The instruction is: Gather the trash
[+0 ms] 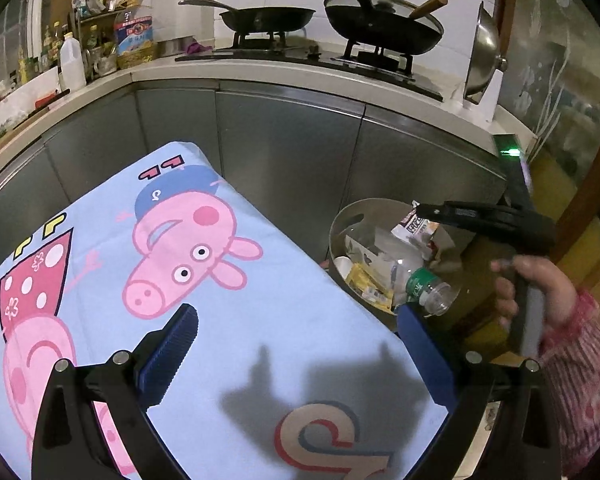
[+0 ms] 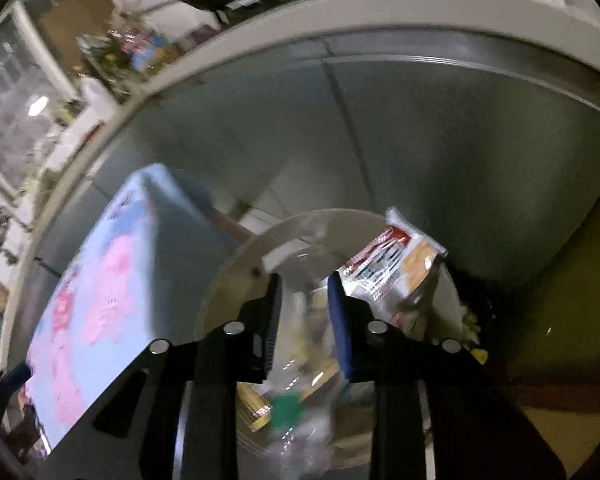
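The left hand-held gripper point(image 1: 296, 354) hangs nearest, ribbed blue pads spread wide and empty above the cartoon-print cloth on the surface point(image 1: 228, 320). At three o'clock the right hand-held gripper point(image 2: 306, 320), fingers parted with nothing between, hovers over the round metal bin point(image 1: 340, 220) holding a crinkled wrapper point(image 2: 392, 268) and clear bottle point(image 1: 420, 284). Dropping-off looks finished; next, I judge, comes hunting for more trash.

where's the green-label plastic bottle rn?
Left wrist view, lower right: the plastic bottle lies in the trash bin, beside the cartoon-pig cloth, under the right claw.
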{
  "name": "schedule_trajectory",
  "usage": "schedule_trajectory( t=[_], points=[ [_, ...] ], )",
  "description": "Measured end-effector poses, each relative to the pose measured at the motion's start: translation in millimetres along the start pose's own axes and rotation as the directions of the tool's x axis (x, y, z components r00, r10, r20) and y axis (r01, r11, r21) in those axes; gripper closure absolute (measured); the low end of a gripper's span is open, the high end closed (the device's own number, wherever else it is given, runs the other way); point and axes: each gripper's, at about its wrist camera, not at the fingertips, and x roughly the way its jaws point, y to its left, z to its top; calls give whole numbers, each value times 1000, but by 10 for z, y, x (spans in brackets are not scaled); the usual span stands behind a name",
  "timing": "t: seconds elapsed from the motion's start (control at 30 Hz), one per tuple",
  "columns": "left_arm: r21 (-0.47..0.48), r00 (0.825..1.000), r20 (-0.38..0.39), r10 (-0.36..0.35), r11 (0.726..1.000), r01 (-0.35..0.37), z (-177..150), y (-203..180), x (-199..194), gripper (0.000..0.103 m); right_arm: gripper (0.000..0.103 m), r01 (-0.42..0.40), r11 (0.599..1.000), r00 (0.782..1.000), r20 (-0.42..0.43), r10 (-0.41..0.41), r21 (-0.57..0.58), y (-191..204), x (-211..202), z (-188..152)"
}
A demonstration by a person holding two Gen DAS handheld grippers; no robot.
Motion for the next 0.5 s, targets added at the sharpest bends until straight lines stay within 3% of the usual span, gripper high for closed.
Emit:
schedule_trajectory(
  t=[0.13, 0.33, 0.4, 0.43, 0.47, 0.5],
  points=[
    [6, 1000, 17, -2, 1000, 2, -29, -6, -116, 4, 75, -88, 996, 995, 55, 88, -7, 220, -394, -224],
    [-7, 998, 59, 21, 1000, -21, -59, 68, -340, 4, 75, -148, 987, 975, 175, 135, 60, 214, -979, -417],
    [-12, 997, 68, 38, 999, -37, -60, 83, -402, 4, 64, -149, 986, 966, 224, 129, 75, 276, -1192, -585],
    [-13, 997, 69, 44, 999, -44, -57, 90, -418, 4, 49, -137, 987, 962, 249, 113, 81, 306, -1278, -673],
    [-14, 996, 73, 51, 999, -50, -56, 92, -442, 4, 40, -122, 988, 956, 279, 92, 91, 339, -1385, -783],
    [-14, 995, 81, 59, 998, -58, -56, 90, -478, 4, 39, -113, 988, 946, 316, 76, 102, 387, -1493, -923]
  ],
)
